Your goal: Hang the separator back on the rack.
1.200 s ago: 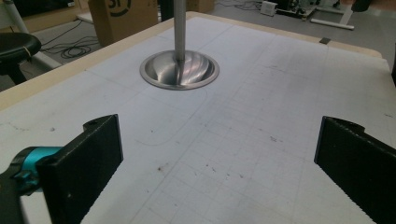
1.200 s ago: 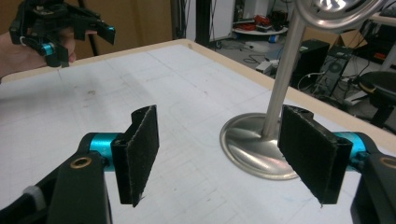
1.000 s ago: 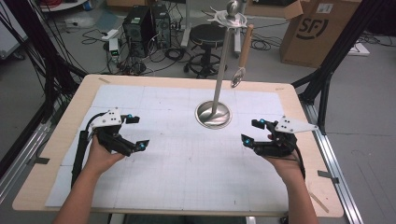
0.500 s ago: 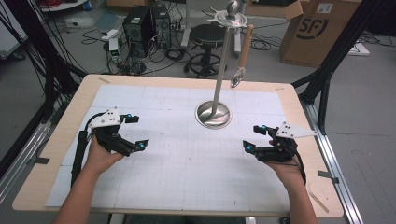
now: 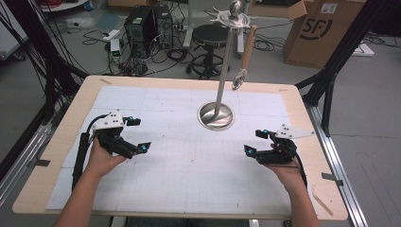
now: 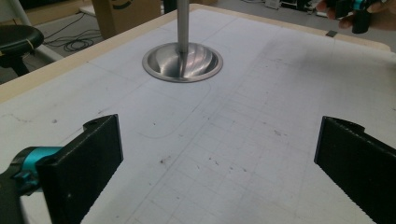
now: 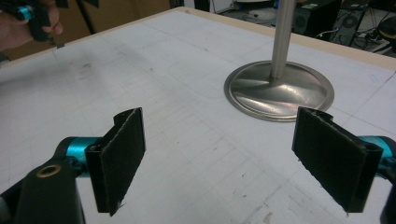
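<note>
Two tools, left (image 5: 135,135) and right (image 5: 257,142), gape empty over the gridded white mat (image 5: 189,165), with cables and perhaps computer towers (image 5: 149,21) behind.

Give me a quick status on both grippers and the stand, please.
Left gripper open, empty. Right gripper open, empty, jaws just widened. Stand upright mid-table, utensil hanging on it. Nothing in the way.

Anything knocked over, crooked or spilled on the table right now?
Nothing stands out. The metal stand is upright on the white mat, a utensil hangs from its top, and both grippers are open and empty.
</note>
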Demonstrator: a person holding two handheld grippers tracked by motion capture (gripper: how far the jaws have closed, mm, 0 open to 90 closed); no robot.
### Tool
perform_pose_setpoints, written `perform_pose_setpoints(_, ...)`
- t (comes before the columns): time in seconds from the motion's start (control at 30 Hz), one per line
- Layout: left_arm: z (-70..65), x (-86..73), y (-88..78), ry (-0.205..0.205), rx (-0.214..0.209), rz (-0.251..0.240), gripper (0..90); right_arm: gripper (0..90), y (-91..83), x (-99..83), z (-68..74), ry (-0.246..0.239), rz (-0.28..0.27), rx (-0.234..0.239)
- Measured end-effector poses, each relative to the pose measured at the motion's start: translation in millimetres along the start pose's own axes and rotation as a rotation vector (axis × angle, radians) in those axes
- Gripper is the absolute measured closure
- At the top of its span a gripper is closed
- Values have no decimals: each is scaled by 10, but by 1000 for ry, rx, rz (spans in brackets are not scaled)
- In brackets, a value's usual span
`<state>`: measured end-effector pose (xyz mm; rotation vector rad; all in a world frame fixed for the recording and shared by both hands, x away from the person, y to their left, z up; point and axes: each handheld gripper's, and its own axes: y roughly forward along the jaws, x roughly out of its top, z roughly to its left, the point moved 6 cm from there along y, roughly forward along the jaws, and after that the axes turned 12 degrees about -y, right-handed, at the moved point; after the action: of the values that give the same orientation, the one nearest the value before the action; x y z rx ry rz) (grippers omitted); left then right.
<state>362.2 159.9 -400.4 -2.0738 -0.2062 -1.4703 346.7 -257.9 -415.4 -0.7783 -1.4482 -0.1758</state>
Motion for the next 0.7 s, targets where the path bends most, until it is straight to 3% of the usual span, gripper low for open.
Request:
perform_pose_setpoints(0.2,7,-40,39,-1,-9,21,17,161,2,3,-29,10,-9,-29)
perform_pose_setpoints(0.7,-13,-57,77,-3,-15,34,17,161,10,0,-4,9,-8,-19)
